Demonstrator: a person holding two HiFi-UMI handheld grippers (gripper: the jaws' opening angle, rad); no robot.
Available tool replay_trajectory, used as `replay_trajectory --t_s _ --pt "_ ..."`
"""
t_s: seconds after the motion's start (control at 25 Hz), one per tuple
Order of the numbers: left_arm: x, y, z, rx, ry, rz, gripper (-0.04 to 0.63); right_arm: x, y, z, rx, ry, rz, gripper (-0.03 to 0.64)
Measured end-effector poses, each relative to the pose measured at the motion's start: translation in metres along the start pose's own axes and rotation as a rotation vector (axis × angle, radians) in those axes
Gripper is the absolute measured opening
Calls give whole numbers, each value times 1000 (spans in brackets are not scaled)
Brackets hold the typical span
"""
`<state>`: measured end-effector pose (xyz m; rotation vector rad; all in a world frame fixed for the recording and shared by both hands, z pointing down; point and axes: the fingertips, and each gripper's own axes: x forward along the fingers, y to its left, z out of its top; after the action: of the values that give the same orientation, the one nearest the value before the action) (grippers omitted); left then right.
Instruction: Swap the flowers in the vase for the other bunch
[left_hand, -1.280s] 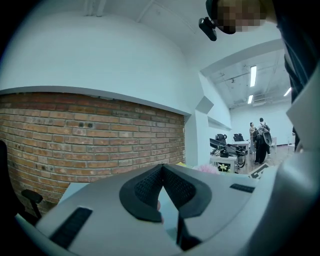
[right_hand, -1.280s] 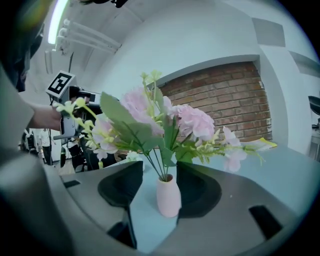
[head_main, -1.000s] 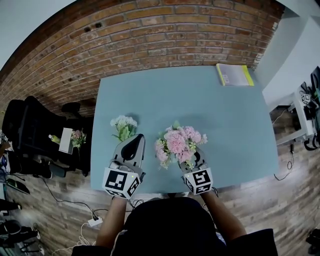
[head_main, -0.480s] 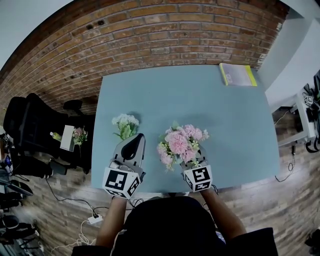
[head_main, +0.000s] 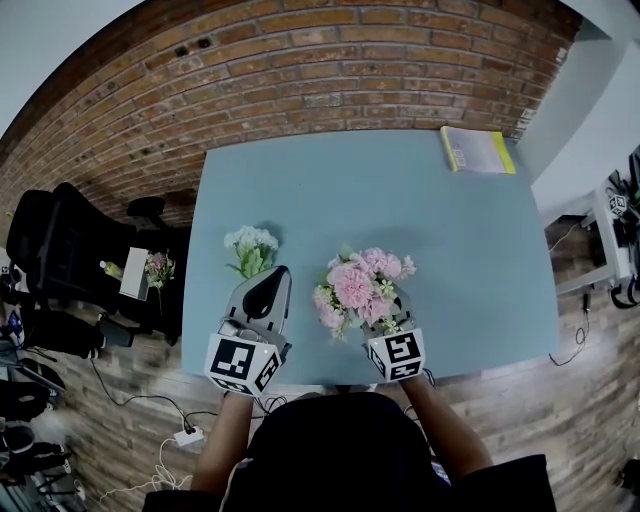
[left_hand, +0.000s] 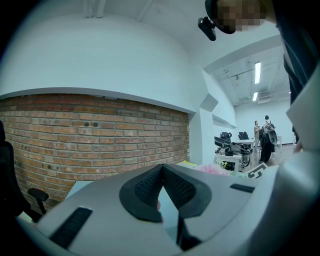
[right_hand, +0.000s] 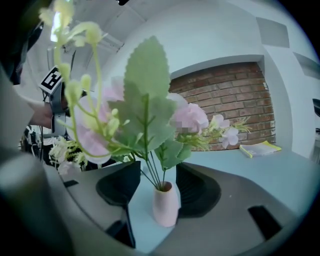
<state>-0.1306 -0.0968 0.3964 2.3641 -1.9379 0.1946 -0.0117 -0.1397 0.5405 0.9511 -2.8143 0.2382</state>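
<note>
A small pink vase (right_hand: 166, 204) with a bouquet of pink flowers (head_main: 360, 288) stands on the blue-grey table (head_main: 450, 250), near its front edge. My right gripper (right_hand: 159, 171) is open, with the vase between its jaws. The vase is close to the right pad (right_hand: 192, 187) and apart from the left one. In the head view the blooms hide the right gripper's jaws; its marker cube (head_main: 396, 357) shows. The other bunch, white flowers (head_main: 248, 248), lies on the table to the left. My left gripper (head_main: 272, 276) is shut and empty, with its tips just short of the white bunch.
A yellow booklet (head_main: 478, 150) lies at the table's far right corner. A brick wall (head_main: 300, 70) runs behind the table. A black chair (head_main: 60, 255) and a small stand with pink flowers (head_main: 152, 270) are to the left, and cables lie on the wooden floor.
</note>
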Motion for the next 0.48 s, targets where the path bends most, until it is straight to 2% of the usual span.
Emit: replay_trajectory --t_s 0.2,0.48 --pt "-2 0 -2 -4 -1 3 8 -2 -1 2 -6 -8 -10 157" --pt "-2 1 -3 -14 3 5 8 -2 2 3 -20 -13 -6 97"
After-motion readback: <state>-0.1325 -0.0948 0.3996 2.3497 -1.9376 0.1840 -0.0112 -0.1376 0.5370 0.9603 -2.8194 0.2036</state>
